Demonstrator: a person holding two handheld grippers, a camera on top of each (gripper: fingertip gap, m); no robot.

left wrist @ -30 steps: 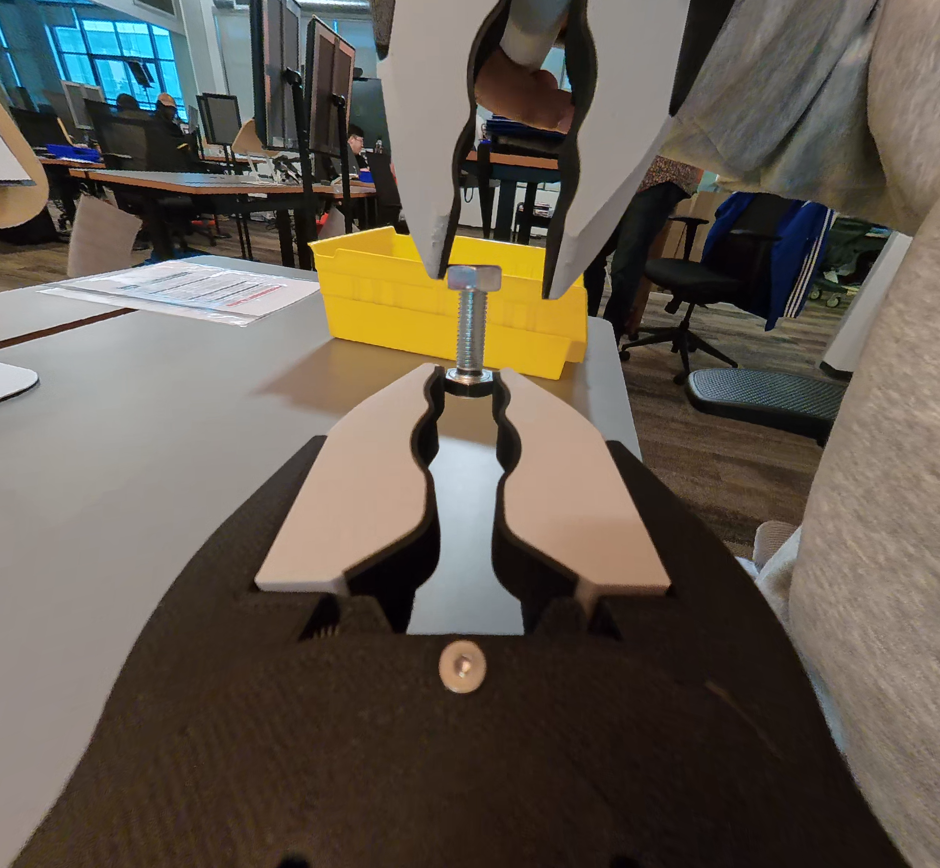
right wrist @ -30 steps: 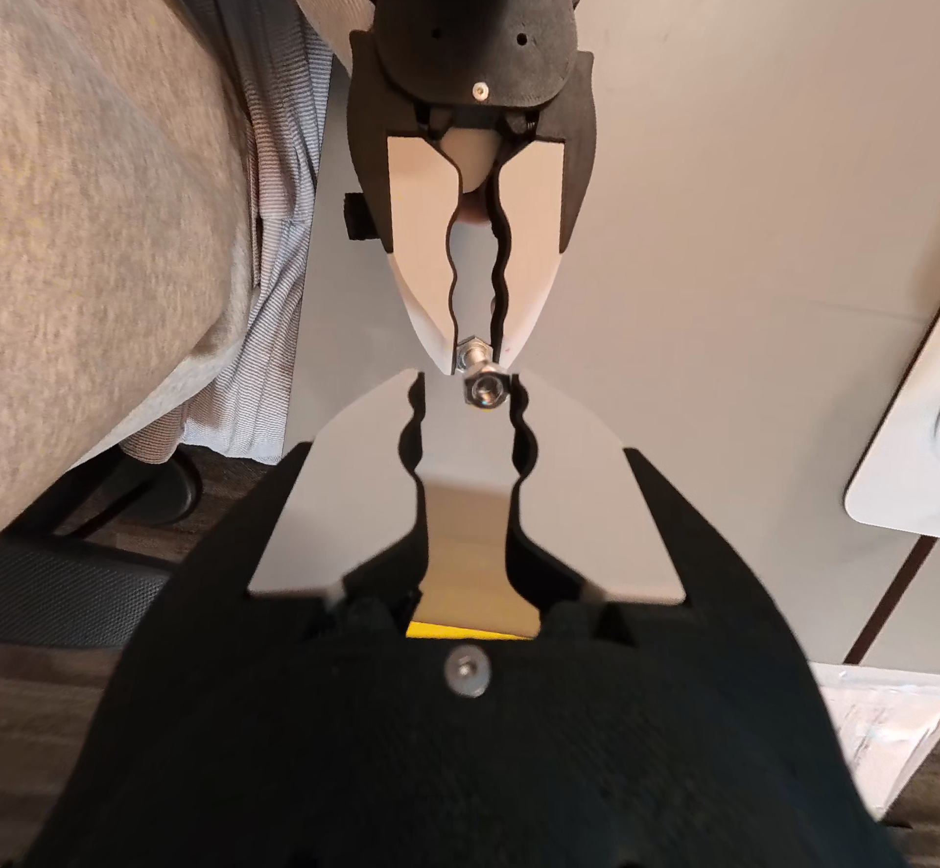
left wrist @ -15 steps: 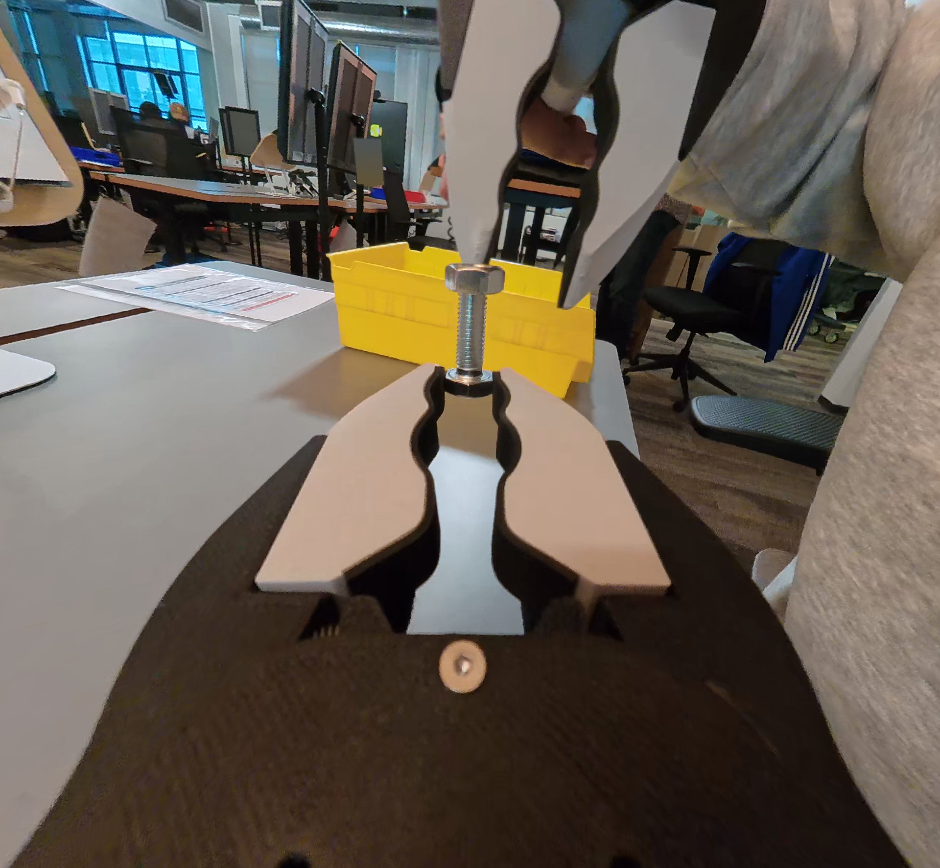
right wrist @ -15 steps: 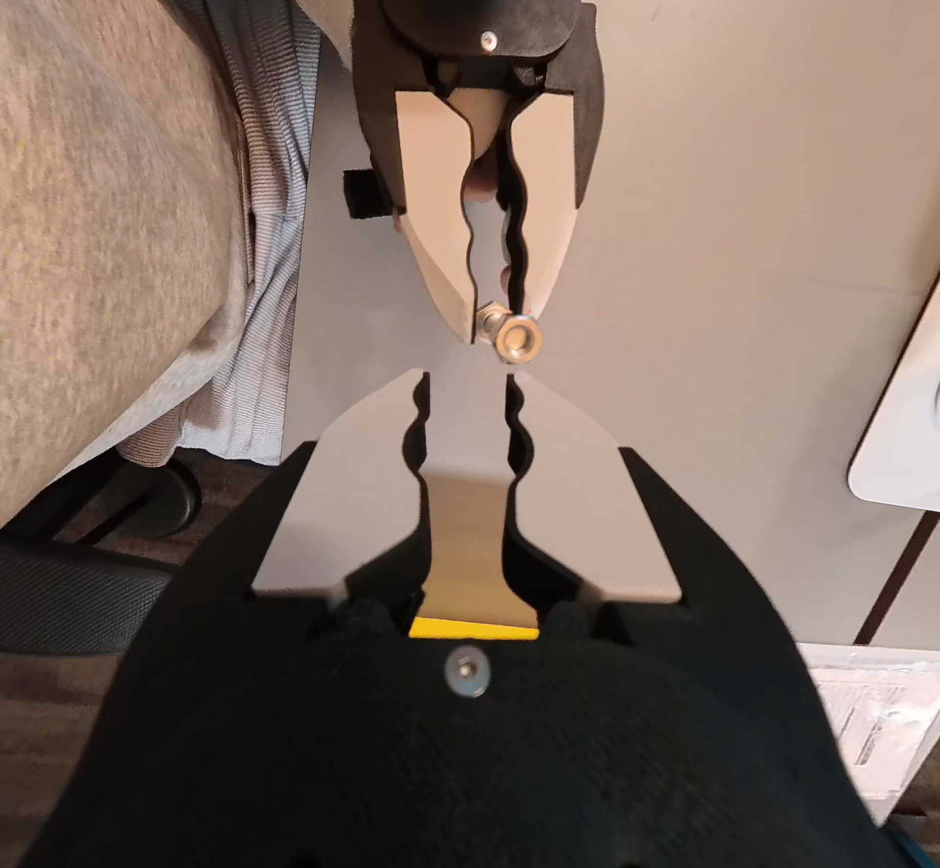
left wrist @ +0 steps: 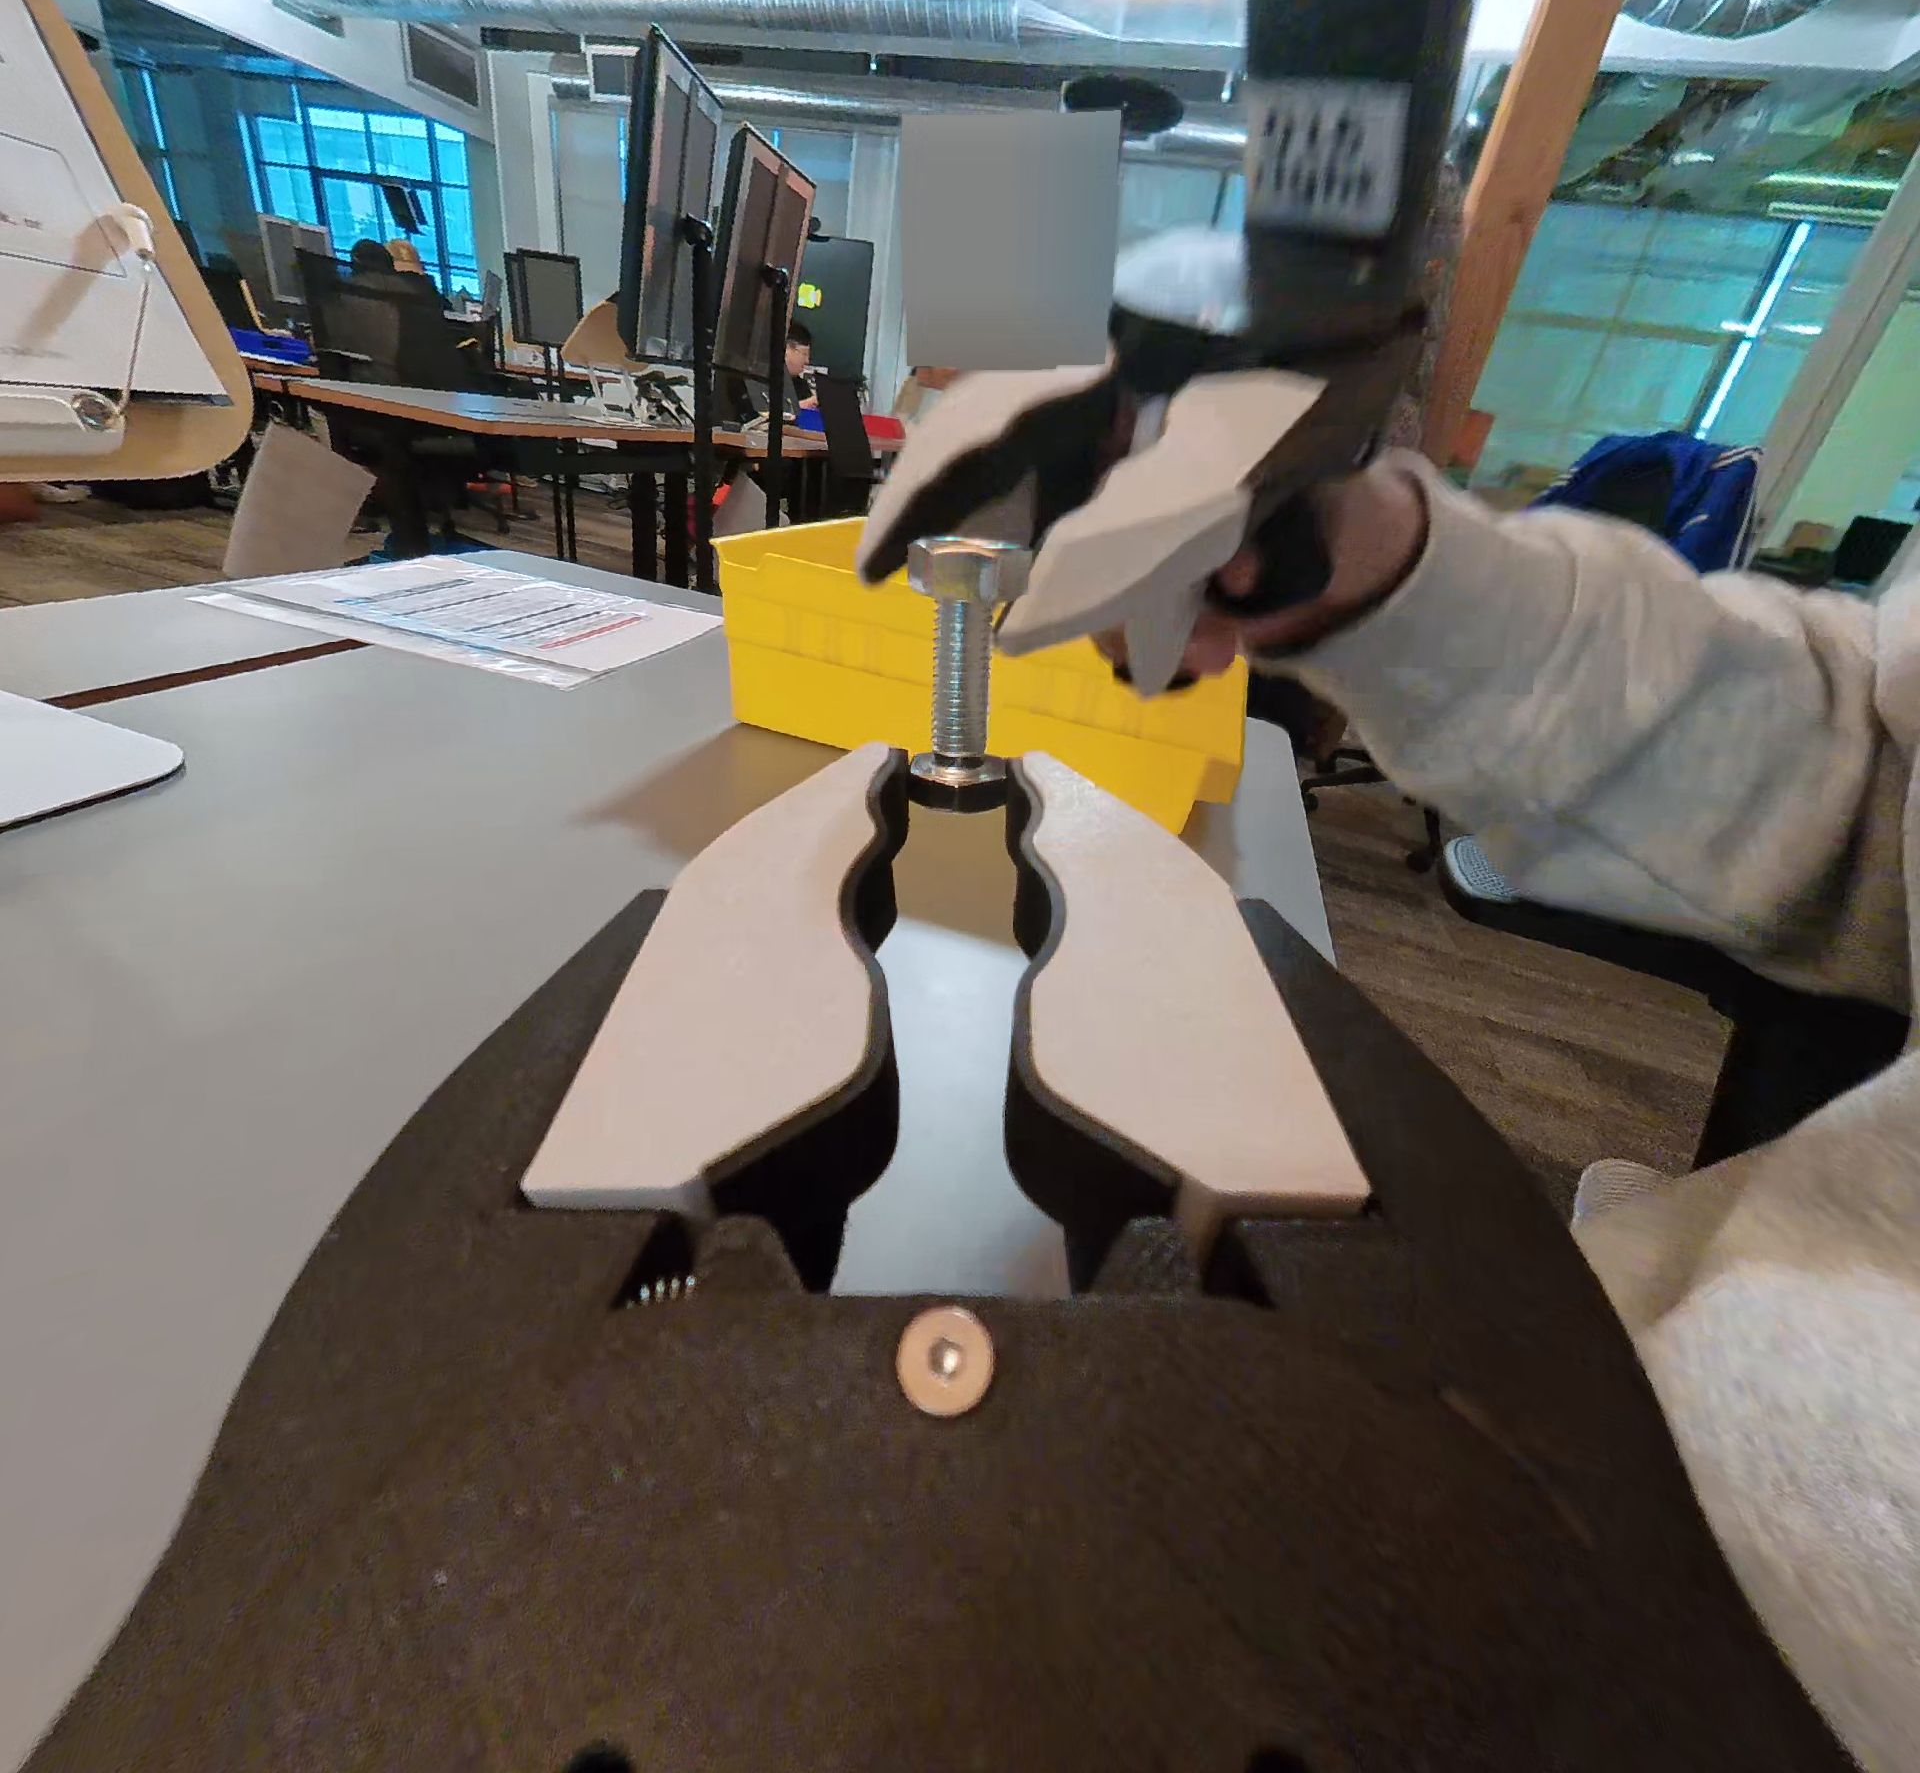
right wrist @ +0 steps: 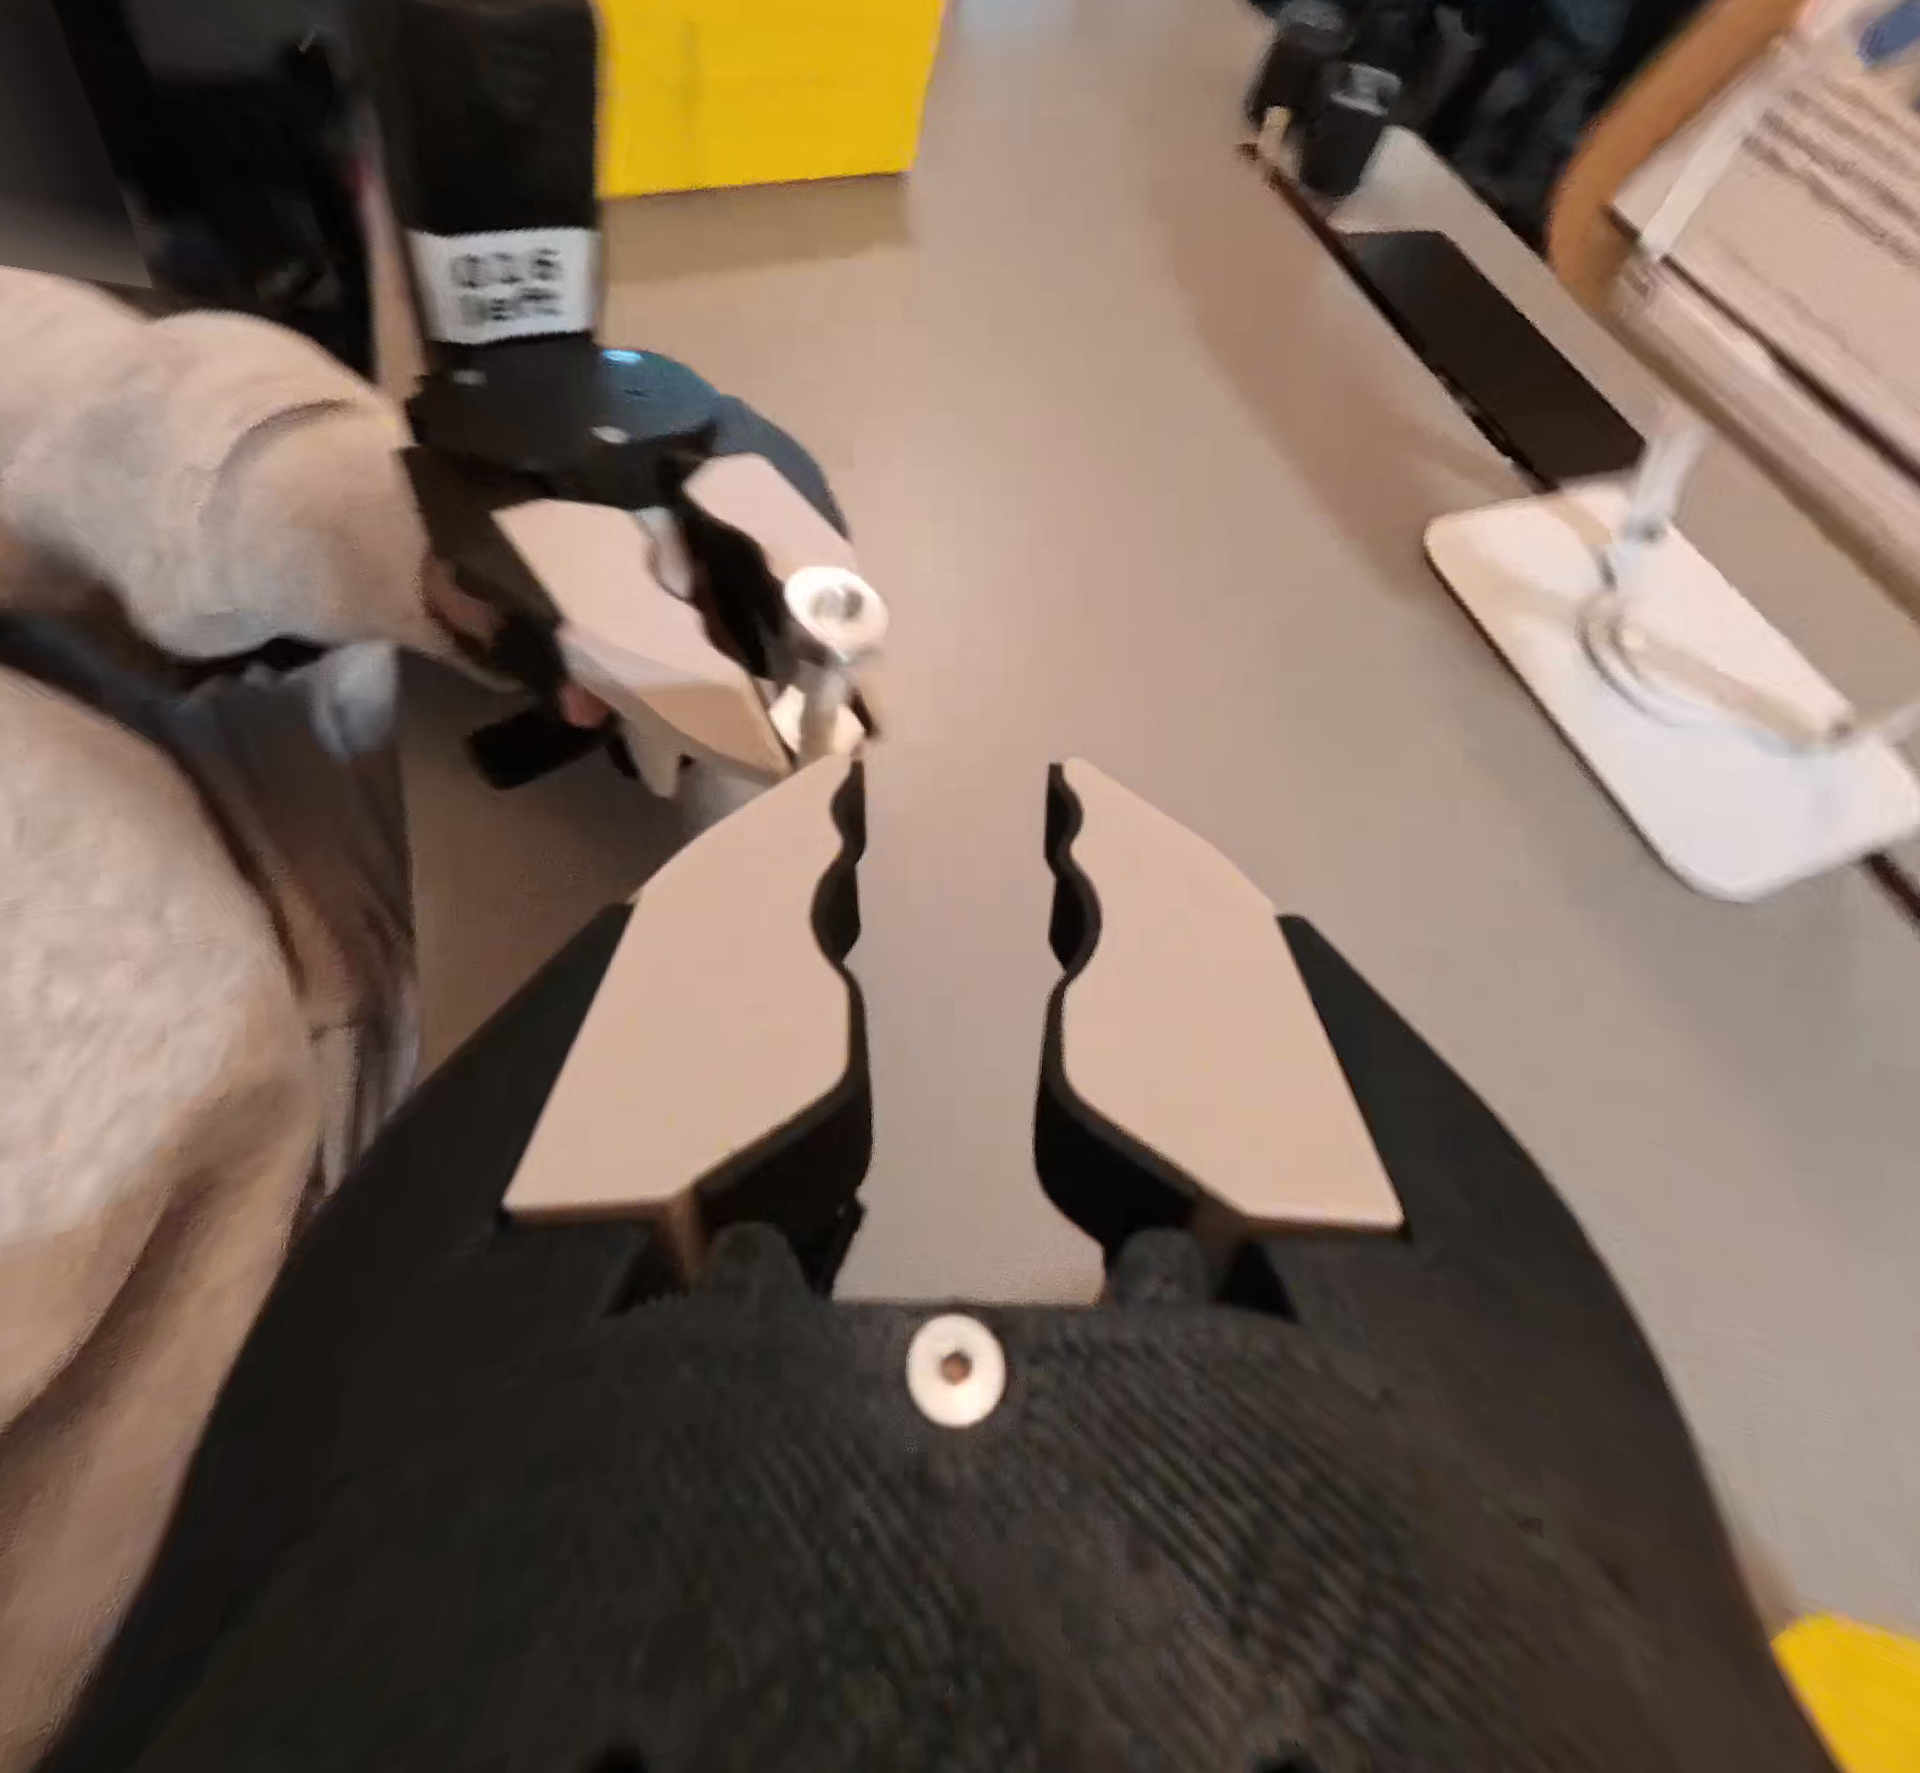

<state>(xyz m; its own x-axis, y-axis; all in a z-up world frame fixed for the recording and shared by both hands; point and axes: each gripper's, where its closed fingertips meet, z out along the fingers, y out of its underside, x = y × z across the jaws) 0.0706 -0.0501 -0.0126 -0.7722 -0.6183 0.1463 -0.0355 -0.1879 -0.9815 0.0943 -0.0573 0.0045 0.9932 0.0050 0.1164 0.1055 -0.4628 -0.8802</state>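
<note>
Across the grey table [left wrist: 312, 892] that fills the scene, a yellow bin [left wrist: 831, 643] sits at the far edge, with a laminated sheet [left wrist: 468, 611] to its left and a white stand base [right wrist: 1662, 736] off to one side. Nearer, the left gripper [left wrist: 956, 773] is pinched on a nut [left wrist: 956, 769] at its fingertips; a silver bolt [left wrist: 961, 674] stands upright from that nut, threaded shaft up to a hex head. Just behind and right of the bolt head, the right gripper [left wrist: 940, 596] is tilted down with its fingers spread, holding nothing. The right wrist view, though blurred, shows bare table in the gap between them.
</note>
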